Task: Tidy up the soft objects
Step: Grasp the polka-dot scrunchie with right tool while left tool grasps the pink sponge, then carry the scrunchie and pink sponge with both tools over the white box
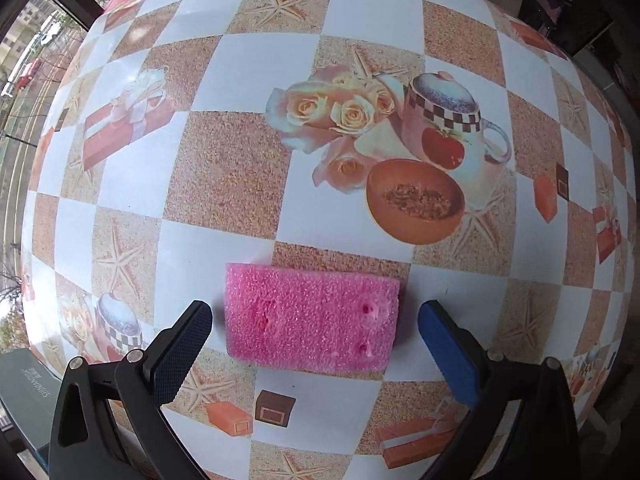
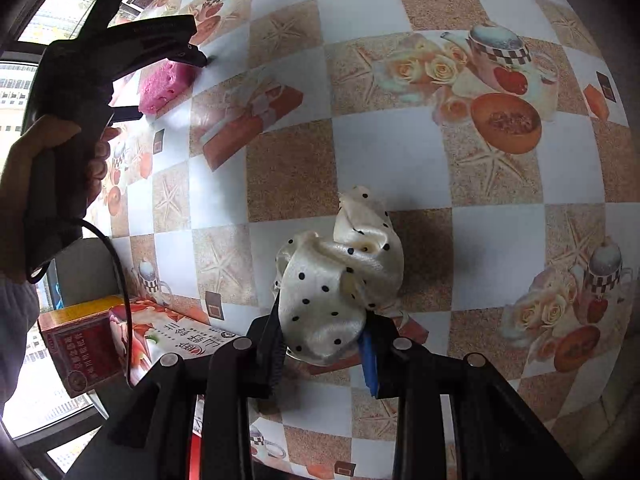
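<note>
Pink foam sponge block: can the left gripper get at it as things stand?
Probably yes. The left gripper is open, its blue pads either side of the pink foam sponge block on the patterned tablecloth, nothing between them.

Below me, a checkered surface (image 1: 248, 168) printed with roses and teapots — daylit windows (image 2: 48, 20) beyond, perhaps a street outside.

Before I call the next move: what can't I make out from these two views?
- Pink sponge: underside hidden in left view; in right view the left gripper covers part of it.
- Polka-dot cloth: lower end hidden between the right gripper fingers.
- Box: partly hidden by a cable; contents unseen.
</note>
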Demonstrator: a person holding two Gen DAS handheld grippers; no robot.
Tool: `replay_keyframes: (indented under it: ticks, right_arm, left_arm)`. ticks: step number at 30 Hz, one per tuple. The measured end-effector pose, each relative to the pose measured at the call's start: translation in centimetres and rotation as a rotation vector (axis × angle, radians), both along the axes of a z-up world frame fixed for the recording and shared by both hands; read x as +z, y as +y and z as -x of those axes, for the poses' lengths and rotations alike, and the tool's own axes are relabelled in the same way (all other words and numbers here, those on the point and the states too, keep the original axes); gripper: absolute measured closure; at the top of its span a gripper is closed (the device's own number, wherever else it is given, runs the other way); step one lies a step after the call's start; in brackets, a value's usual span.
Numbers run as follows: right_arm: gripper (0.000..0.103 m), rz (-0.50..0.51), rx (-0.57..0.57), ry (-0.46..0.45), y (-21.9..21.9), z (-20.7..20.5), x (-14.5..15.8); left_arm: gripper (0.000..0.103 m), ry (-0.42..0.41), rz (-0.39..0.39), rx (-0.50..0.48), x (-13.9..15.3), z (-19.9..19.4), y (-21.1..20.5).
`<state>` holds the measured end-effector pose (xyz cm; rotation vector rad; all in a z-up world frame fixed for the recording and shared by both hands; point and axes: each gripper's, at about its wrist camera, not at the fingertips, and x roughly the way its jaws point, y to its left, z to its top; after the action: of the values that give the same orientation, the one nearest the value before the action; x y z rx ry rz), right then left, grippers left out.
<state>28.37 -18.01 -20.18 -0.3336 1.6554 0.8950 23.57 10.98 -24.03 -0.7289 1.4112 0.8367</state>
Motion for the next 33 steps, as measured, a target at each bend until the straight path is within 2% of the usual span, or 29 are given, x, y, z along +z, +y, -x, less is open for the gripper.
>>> replay_keyframes:
  ticks: [2,5,7,9,17,27,33]
  right_arm:
    - [0.07,-0.005,0.0,-0.002,0.0,0.0,0.4]
    - [0.07,-0.006,-0.002,-0.006,-0.2,0.2,0.8]
    - [0.07,-0.004,-0.006,-0.01,0.0,0.6,0.9]
    - [0.07,-0.003,-0.014,-0.024,0.0,0.7,1.2]
    - [0.07,0.009,-0.052,-0.045,-1.2,0.9,2.3]
    - [0.07,0.017,-0.096,-0.054,-2.5,1.6,3.2]
    - [0.07,0.007,-0.1,-0.07,-2.5,2.7,4.3]
  left_arm:
    - [0.001,0.008,0.002,-0.011,0.0,-0.1,0.1]
    - [0.013,-0.014,0.015,-0.019,0.1,-0.4,0.4]
    - [0.03,-0.036,0.014,-0.02,0.6,-0.6,0.4]
    - [0.03,-0.047,-0.003,-0.044,1.2,-0.8,0.1]
    - [0.03,-0.098,0.03,-0.091,3.6,-0.3,-2.3]
    - [0.03,-0.192,0.034,-0.25,9.2,2.1,-9.4]
    - [0.03,-0.237,0.02,-0.327,12.7,5.7,-13.6]
